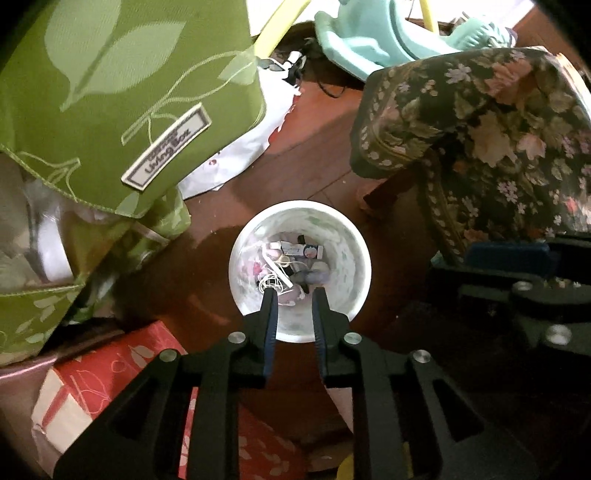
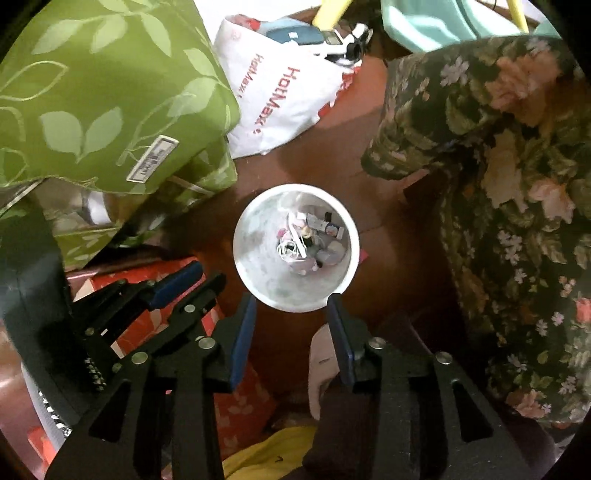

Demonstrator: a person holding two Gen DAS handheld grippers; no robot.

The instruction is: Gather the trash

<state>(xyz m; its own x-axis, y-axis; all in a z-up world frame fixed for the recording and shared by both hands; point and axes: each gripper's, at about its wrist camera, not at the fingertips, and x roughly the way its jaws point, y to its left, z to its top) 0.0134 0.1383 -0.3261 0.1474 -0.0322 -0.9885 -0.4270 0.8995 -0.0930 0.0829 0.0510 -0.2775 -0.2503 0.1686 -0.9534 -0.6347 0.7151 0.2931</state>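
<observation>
A white round trash bin point(image 1: 347, 236) stands on the dark wooden floor, seen from above. It holds several pieces of trash point(image 1: 295, 266): small wrappers, a white string, crumpled bits. My left gripper point(image 1: 293, 293) is open and empty, its tips over the bin's near rim. In the right wrist view the same bin point(image 2: 255, 236) with its trash point(image 2: 314, 240) sits just beyond my right gripper point(image 2: 291, 299), which is open and empty above the floor. The left gripper point(image 2: 207, 275) shows at the lower left there. The right gripper's fingers point(image 1: 506, 254) show at the right edge of the left view.
A green leaf-print storage box point(image 1: 122, 92) lies left of the bin. A floral-covered seat point(image 1: 480, 136) stands to the right. A white HotMax bag point(image 2: 280, 99) lies behind. A red patterned box point(image 1: 92, 380) is at the near left. Turquoise plastic furniture point(image 1: 362, 33) is at the back.
</observation>
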